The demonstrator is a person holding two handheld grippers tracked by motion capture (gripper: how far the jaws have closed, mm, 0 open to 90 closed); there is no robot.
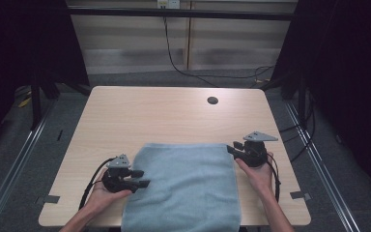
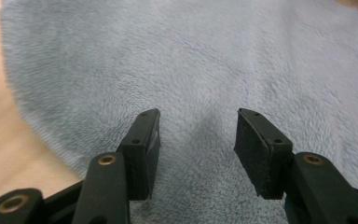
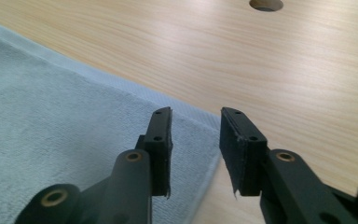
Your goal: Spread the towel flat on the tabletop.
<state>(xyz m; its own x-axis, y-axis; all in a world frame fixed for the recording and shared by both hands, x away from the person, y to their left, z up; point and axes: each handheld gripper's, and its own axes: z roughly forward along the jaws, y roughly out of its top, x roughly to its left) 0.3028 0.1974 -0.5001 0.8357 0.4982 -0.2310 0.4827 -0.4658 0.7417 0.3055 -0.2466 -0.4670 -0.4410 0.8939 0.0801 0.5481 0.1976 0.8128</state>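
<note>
High view looks down over the table (image 1: 174,116); both gripper views sit close, sharing the towel (image 1: 183,188).

You had nothing readable in front of you: no text, label, brand, number or sign stood on the pale blue terry towel (image 1: 183,186), on the light wood-grain table top (image 1: 174,113) or on the black two-jaw grippers in your hands, and the small white fitting on the far wall was too blurred to read.
</note>
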